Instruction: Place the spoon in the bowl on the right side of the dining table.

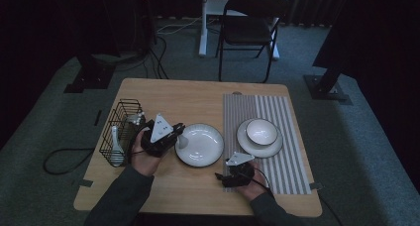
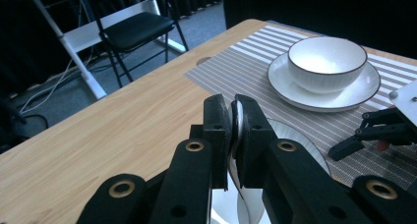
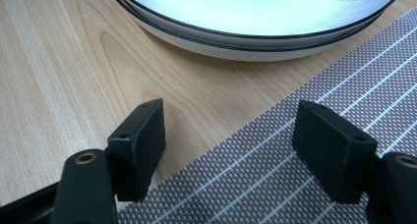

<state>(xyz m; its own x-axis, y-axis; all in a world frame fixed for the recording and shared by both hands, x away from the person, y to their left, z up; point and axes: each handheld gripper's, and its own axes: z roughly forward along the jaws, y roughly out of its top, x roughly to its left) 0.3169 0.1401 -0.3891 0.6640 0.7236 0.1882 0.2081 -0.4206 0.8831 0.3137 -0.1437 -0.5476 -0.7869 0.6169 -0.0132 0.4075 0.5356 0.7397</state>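
White spoon [image 2: 237,135]: clamped by its handle between the jaws of my L gripper [image 1: 173,135], bowl end hanging over the near rim of the large plate [image 1: 199,144] just ahead. My R gripper [image 3: 228,150] rests low, jaws apart w/ nothing between, straddling the striped mat [image 3: 314,111] edge; plate just beyond its tips.

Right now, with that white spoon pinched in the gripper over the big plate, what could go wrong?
The left gripper pinches the white spoon only by its thin handle, so it might slip or twist and clatter onto the big plate below. The wire basket sits close beside that hand and could get bumped. The right gripper rests open by the plate's edge and might nudge it.
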